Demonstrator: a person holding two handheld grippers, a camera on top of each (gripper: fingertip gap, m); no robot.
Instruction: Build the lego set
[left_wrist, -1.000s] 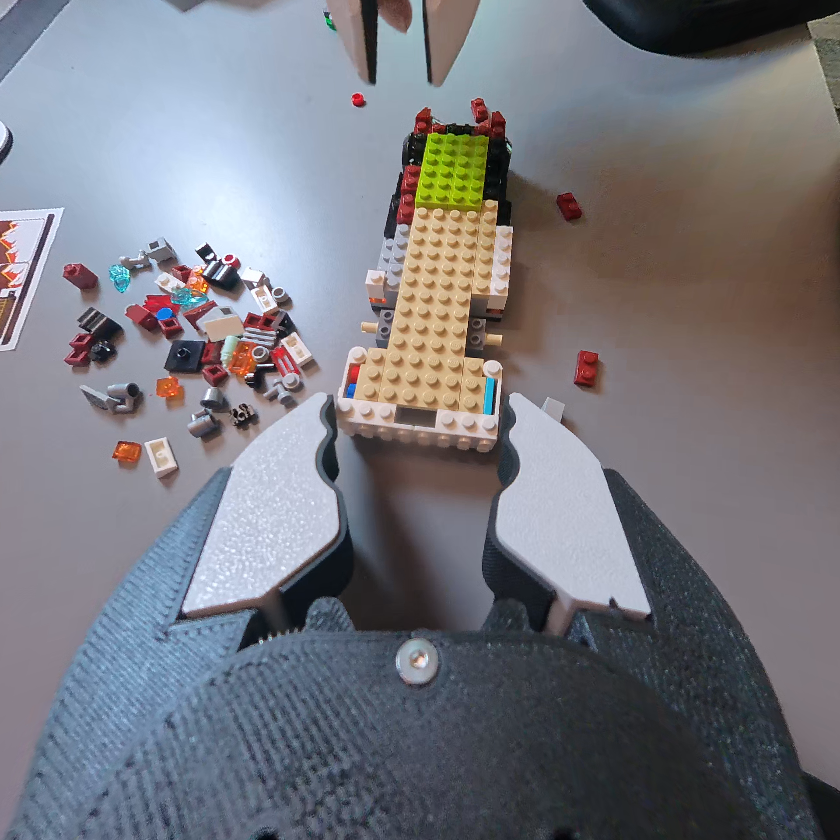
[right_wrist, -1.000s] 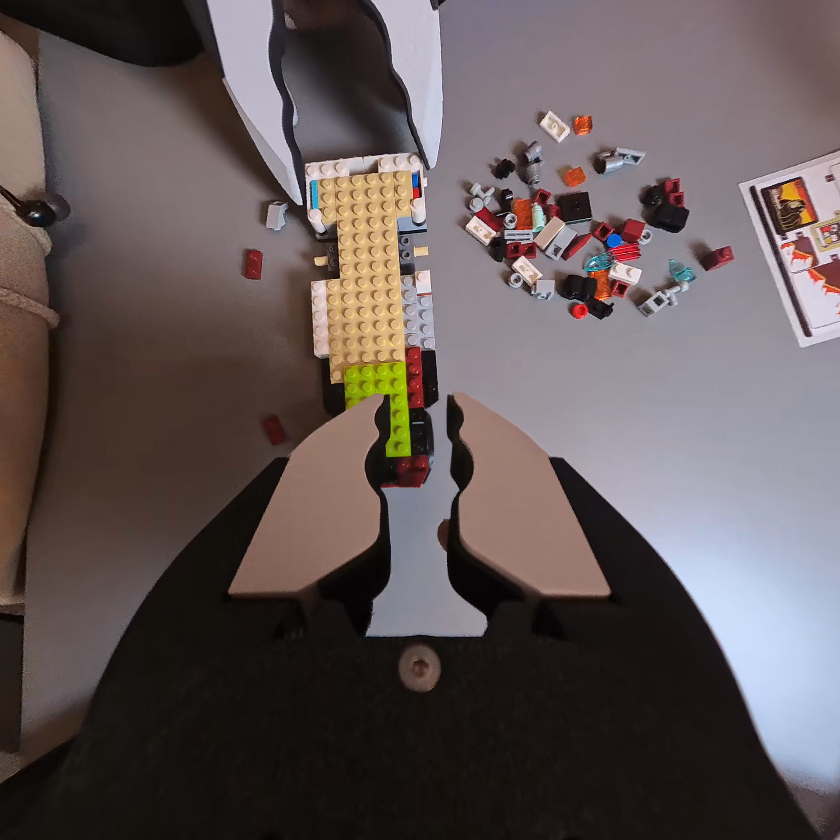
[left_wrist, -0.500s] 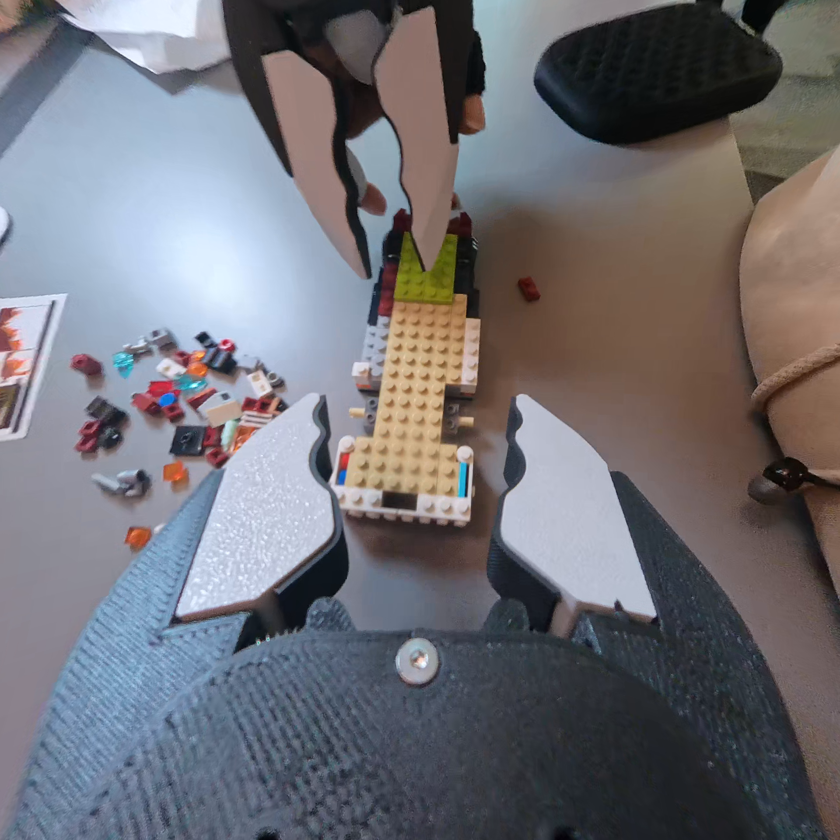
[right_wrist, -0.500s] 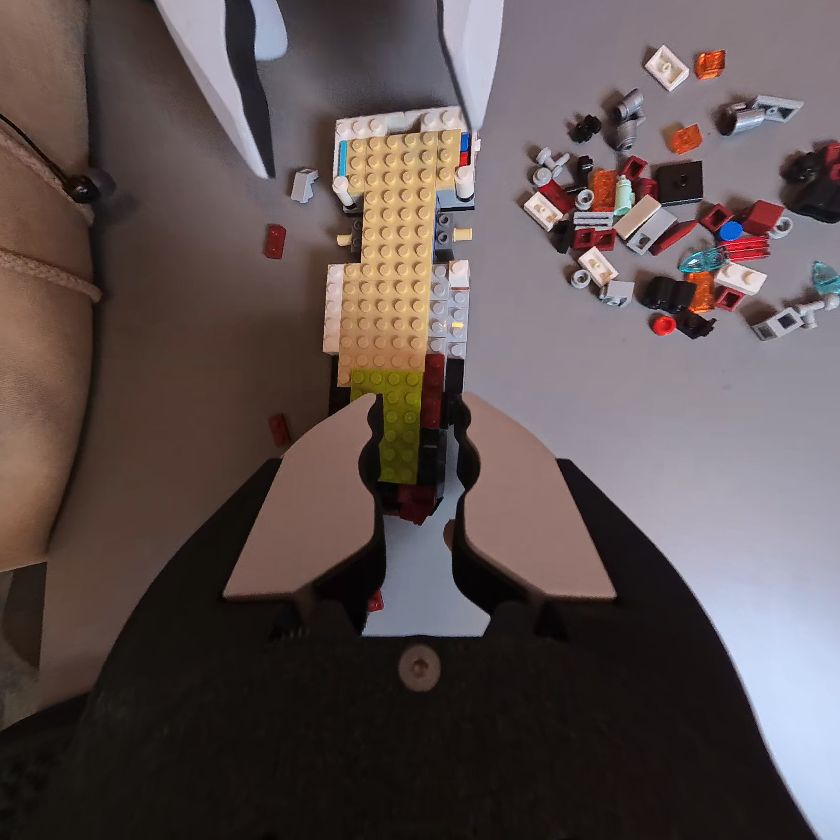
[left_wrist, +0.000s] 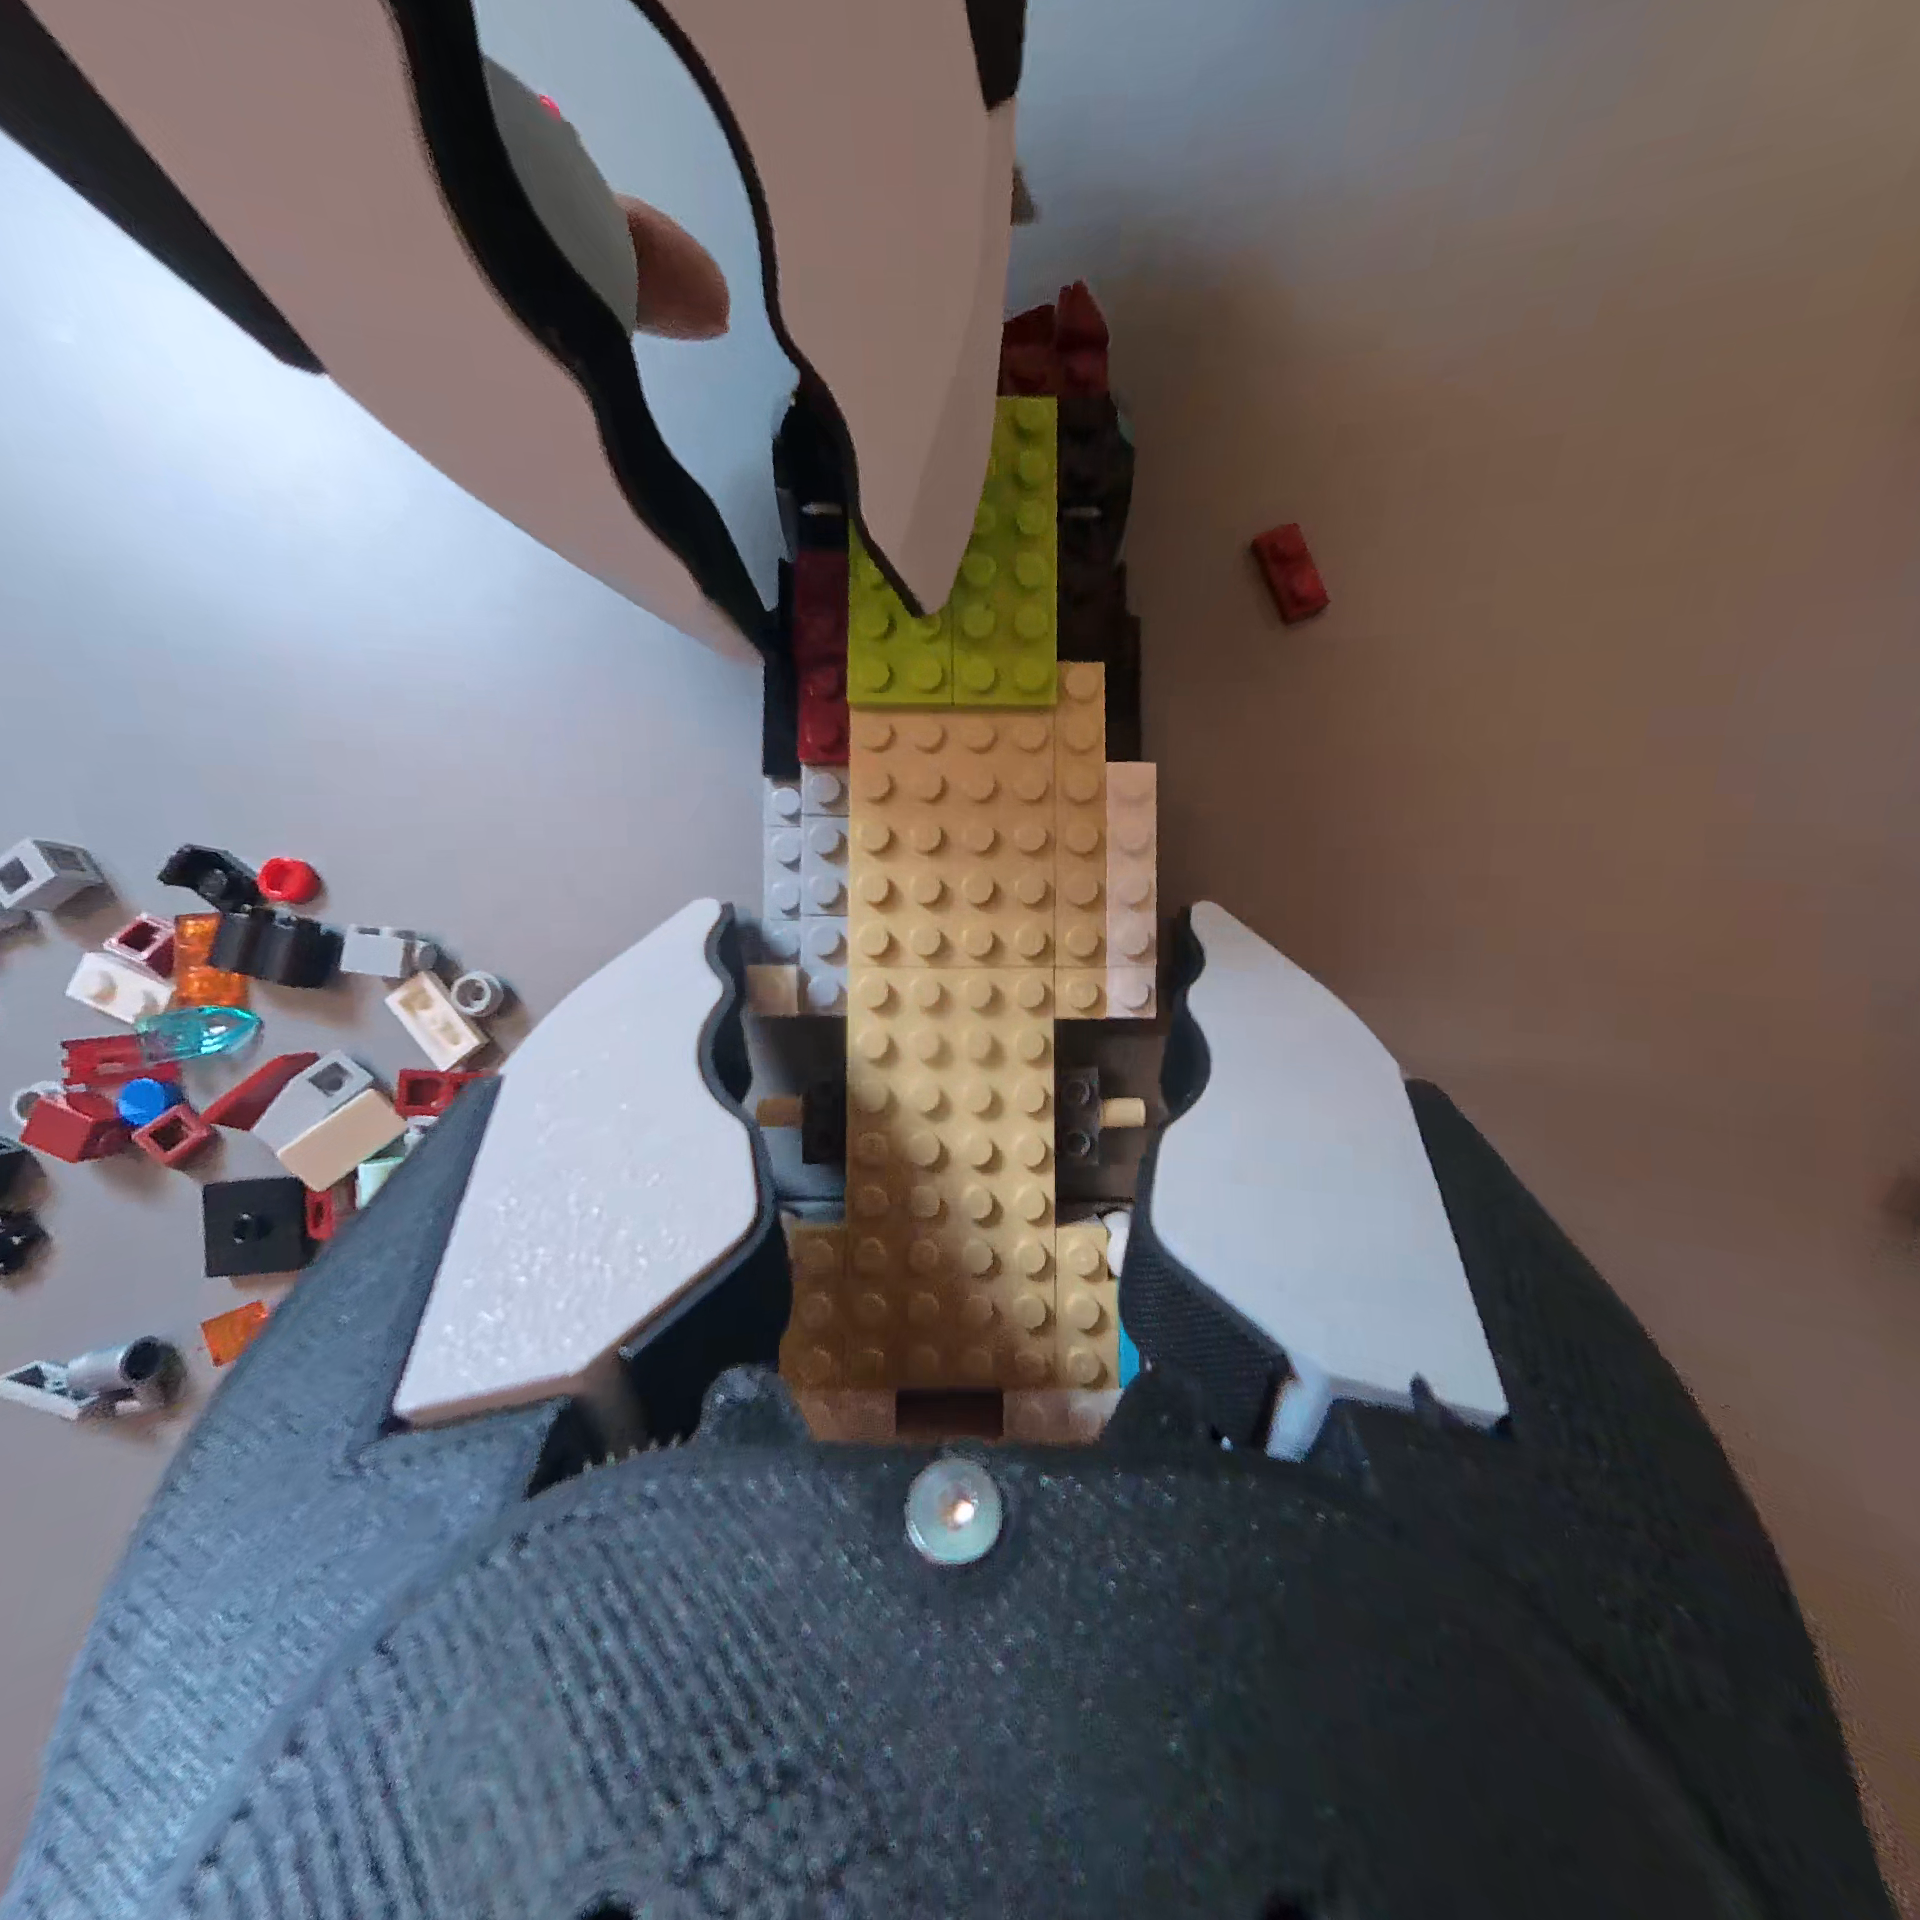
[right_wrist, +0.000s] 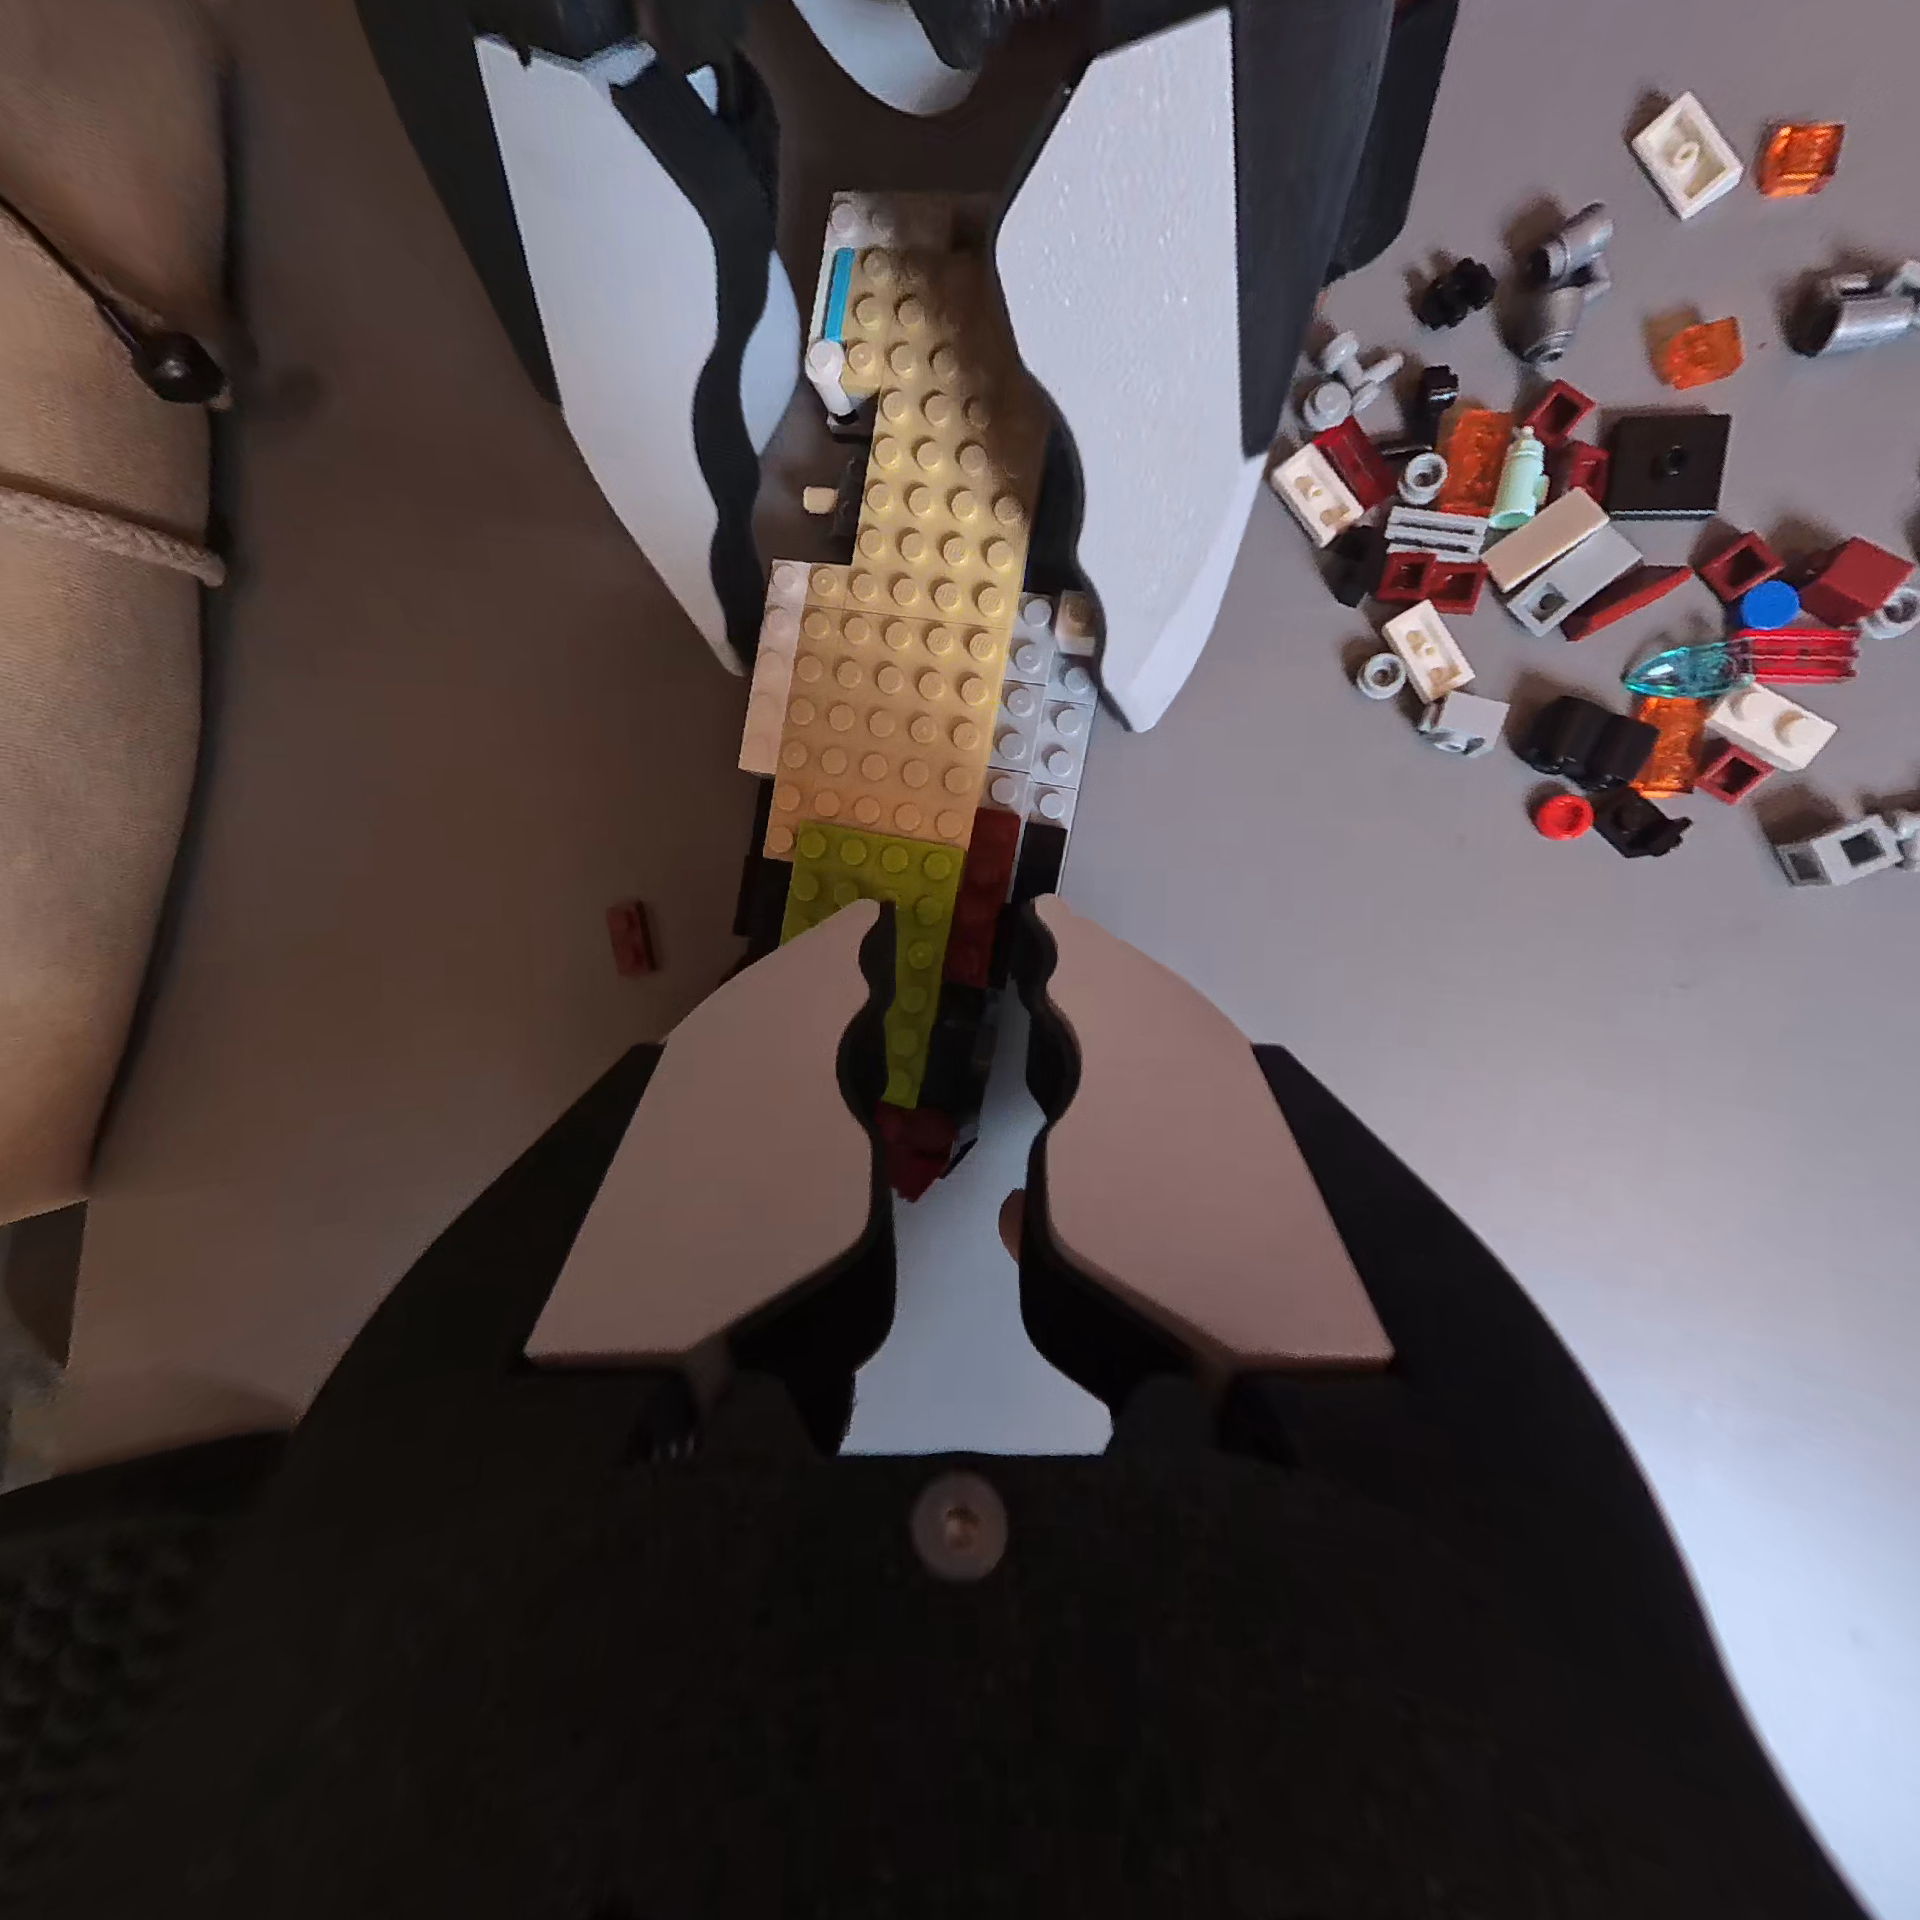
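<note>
On the grey counter (left_wrist: 1558, 520), the brick model (left_wrist: 966, 987) lay lengthwise between both grippers, its white end hidden under the left gripper (left_wrist: 956, 935), whose spread fingers flanked it closer than a second before. The right gripper (right_wrist: 961, 914) straddled the green-and-red end; whether its narrowly parted fingers pressed was unclear.

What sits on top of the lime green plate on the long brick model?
One tapered finger of the right gripper lies over the lime green studded plate; the studs beneath it are hidden, contact unclear.

Tan, lime-green, dark-red, grey and white brick model (left_wrist: 966, 935) on a grey tabletop (left_wrist: 1507, 831); multicoloured loose bricks (right_wrist: 1621, 582).
</note>
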